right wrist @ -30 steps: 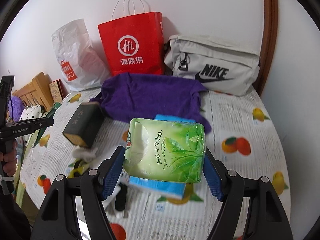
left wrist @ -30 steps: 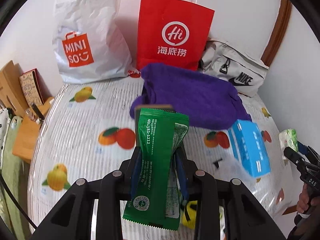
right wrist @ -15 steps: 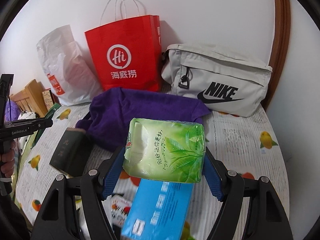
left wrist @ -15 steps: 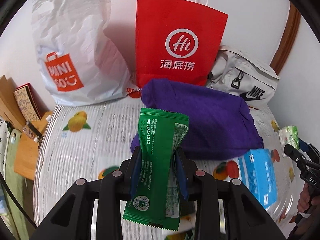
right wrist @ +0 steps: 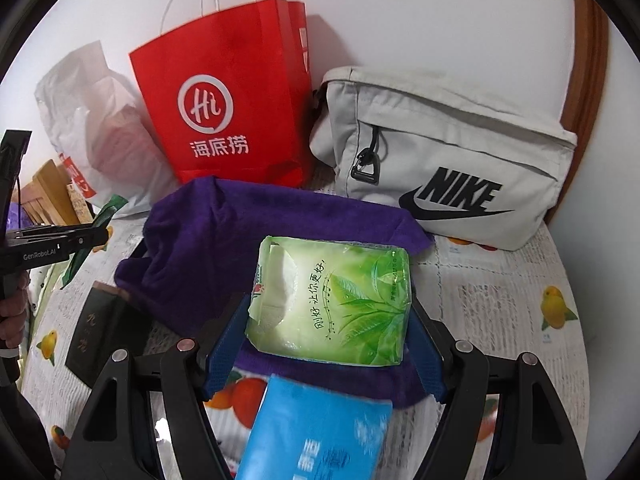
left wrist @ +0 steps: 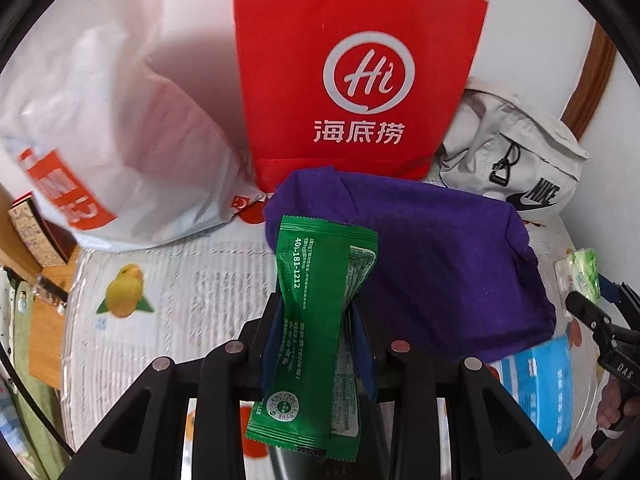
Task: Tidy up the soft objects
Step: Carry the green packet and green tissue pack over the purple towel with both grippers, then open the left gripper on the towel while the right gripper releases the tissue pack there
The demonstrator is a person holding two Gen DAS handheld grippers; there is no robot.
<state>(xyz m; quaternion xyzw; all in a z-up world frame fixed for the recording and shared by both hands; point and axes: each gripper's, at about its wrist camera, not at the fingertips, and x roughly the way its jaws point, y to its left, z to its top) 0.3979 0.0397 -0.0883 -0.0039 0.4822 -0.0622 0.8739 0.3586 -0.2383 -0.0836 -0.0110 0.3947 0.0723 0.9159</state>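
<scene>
"Hi 海底捞" on red paper bag [left wrist: 352,80], "NIKE" on grey bag [right wrist: 452,160], "400-181-1212" on green packet [left wrist: 316,312]

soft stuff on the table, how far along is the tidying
Nothing looks put away yet. In hand: the left gripper pinches a green packet, and the right gripper clamps a green tissue pack, both held above the purple cloth in front of the red bag. Left: the purple cloth, the blue tissue pack and the dark box lie loose on the table.

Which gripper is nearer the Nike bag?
Right. The right gripper, holding the tissue pack, faces the Nike bag beyond the purple cloth; the left gripper sits farther left.
</scene>
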